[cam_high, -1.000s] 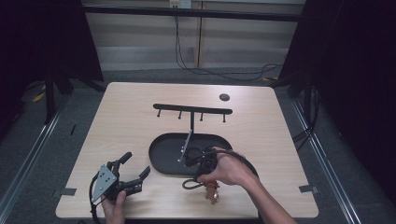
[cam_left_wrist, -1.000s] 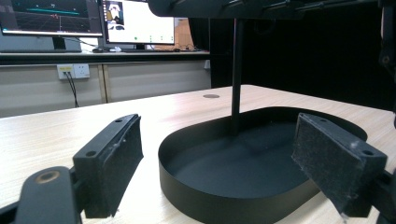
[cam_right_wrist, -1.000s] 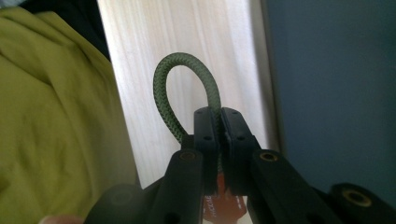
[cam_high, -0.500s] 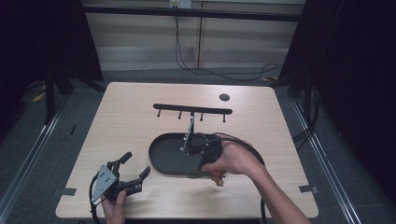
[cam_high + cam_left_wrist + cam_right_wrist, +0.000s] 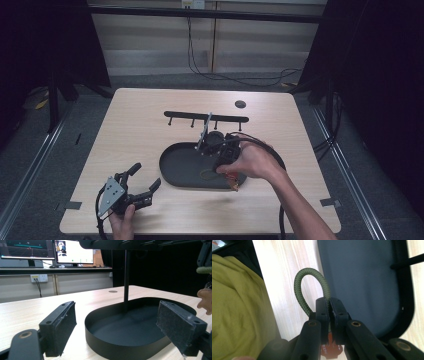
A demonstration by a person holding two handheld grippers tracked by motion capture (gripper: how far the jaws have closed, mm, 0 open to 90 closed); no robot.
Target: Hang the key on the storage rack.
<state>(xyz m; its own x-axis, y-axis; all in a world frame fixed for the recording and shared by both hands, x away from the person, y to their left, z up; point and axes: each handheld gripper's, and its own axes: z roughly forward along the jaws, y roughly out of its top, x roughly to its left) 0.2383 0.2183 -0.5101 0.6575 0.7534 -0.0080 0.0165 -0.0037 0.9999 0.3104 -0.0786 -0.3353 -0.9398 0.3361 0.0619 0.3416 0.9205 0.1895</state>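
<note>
High view first: the right gripper [image 5: 226, 152] has come up off the table's front edge and now hangs over the black oval tray [image 5: 176, 170], nearer the hook rack [image 5: 206, 117] than it was a second ago. A brownish tag [image 5: 233, 184] dangles below the hand, above the tray's front rim. So the lift is done, and my read is that the carry toward a hook has begun. The left gripper [image 5: 142, 186] sits low at the table's front-left corner, in the same spot as before.

Left gripper view: its jaws stand wide apart with nothing between them, looking across at the tray [image 5: 105, 345] and the rack's upright post [image 5: 126, 280].

Right gripper view: jaws pinched tight on a green braided cord loop [image 5: 308, 287], the loop arching free above the pads (a clean target for a hook), with the reddish tag [image 5: 329, 348] below, all hanging over the tray's edge and the pale table [image 5: 287, 277].
</note>
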